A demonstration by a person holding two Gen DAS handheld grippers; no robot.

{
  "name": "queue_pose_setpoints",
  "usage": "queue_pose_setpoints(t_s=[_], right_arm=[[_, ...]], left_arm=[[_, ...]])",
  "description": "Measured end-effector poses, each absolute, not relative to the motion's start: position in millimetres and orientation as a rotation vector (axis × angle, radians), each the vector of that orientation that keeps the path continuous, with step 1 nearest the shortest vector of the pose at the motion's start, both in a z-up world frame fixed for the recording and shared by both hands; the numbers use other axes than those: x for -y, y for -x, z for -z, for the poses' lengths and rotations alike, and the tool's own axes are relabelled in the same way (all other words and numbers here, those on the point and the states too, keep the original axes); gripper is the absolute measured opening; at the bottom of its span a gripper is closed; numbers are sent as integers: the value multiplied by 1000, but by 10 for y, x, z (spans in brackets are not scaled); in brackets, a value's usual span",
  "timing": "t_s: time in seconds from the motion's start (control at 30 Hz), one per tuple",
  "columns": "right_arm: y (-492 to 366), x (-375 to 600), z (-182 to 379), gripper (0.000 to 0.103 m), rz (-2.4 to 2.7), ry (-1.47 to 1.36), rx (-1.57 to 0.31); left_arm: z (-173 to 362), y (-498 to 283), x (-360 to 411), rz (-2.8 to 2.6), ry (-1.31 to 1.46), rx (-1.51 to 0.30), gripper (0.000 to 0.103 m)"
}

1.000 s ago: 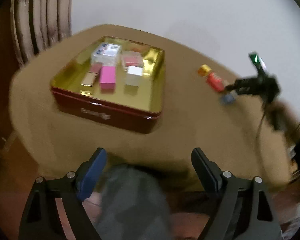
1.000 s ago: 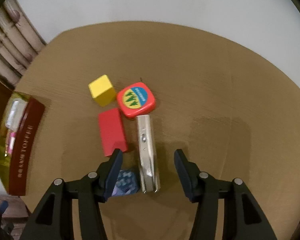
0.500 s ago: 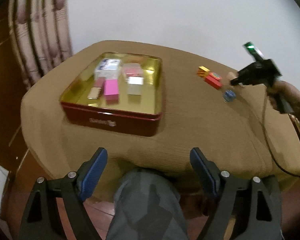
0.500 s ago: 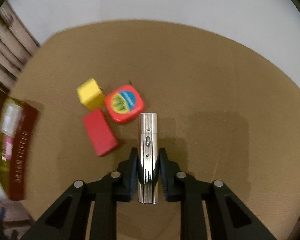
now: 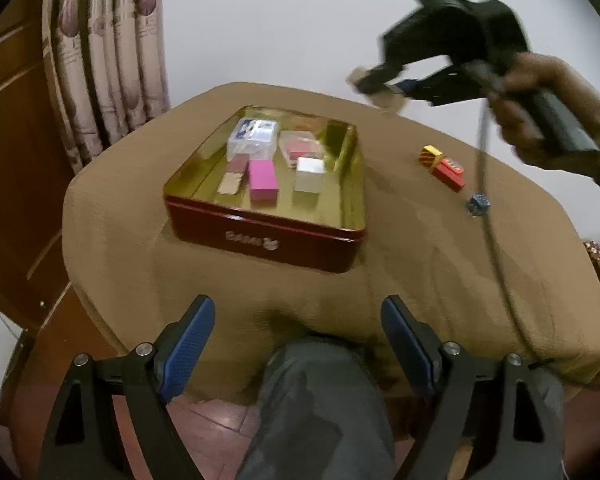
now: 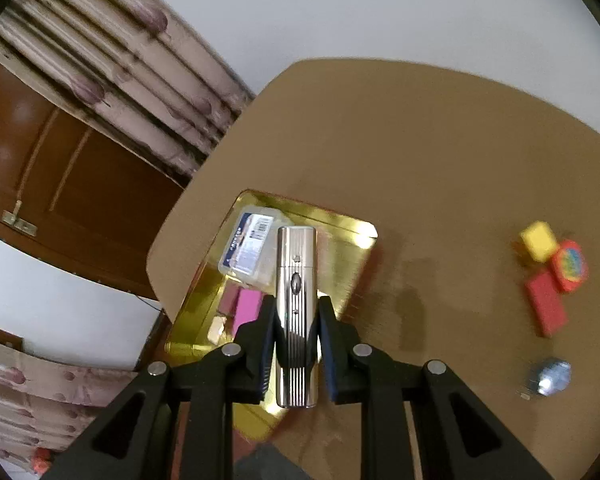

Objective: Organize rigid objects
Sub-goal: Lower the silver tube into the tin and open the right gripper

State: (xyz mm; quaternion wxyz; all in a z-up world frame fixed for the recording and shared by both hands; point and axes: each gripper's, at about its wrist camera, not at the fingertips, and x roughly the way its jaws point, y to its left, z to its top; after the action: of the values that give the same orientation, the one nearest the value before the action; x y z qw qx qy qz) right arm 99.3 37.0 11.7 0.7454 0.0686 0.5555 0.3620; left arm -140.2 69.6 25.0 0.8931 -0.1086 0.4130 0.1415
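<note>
Right wrist view, near to far:
- Right tongs (image 6: 296,340): closed on silver ribbed case (image 6: 296,316), gripped abt mid-length, long axis pointing fwd; held in the air above the tin.
- Gold-lined tin (image 6: 352,276), under/behind the case: holds clear plastic box w/ barcode label (image 6: 249,249), pink block (image 6: 245,309), small beige piece (image 6: 217,328).
- Worktop (image 6: 440,160), tan cloth. Right side, well apart from tin: silver-blue round item (image 6: 550,376), red block (image 6: 546,310), red round tape measure (image 6: 569,266) touching it, yellow cube (image 6: 539,241) just beside.
- Curtain (image 6: 132,80) and brown door at left, beyond worktop.

Left wrist view, near to far:
- Left tongs (image 5: 298,340): wide open, nothing between blue pads (image 5: 186,346); hang off worktop's near edge, above a grey trouser leg (image 5: 320,408).
- Tin, red outer wall (image 5: 260,236) w/ lettering, sits on worktop (image 5: 440,264). Inside: pink block (image 5: 262,181), beige piece (image 5: 230,182), silver-white cube (image 5: 309,173), clear box w/ label (image 5: 253,138), second clear box w/ red contents (image 5: 302,148).
- Right of tin, apart: blue item (image 5: 478,203), red block (image 5: 449,174), yellow cube (image 5: 429,155).
- Right tongs (image 5: 384,88) aloft at upper right, blurred, in person's hand (image 5: 556,120); case end just visible, cable trails down.
</note>
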Motion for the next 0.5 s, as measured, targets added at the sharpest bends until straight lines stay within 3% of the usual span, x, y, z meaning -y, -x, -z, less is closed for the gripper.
queue_pose_setpoints(t_s=[0.23,0.5], right_arm=[[-1213,-943,429,20,-670,-177,-1292],[-1358,-869,690,22,-525,-212,-1324]], left_arm=[[-139,1399,-988,-329,339,-902,84],[-115,1395,-1033,-296,383,-919,84]])
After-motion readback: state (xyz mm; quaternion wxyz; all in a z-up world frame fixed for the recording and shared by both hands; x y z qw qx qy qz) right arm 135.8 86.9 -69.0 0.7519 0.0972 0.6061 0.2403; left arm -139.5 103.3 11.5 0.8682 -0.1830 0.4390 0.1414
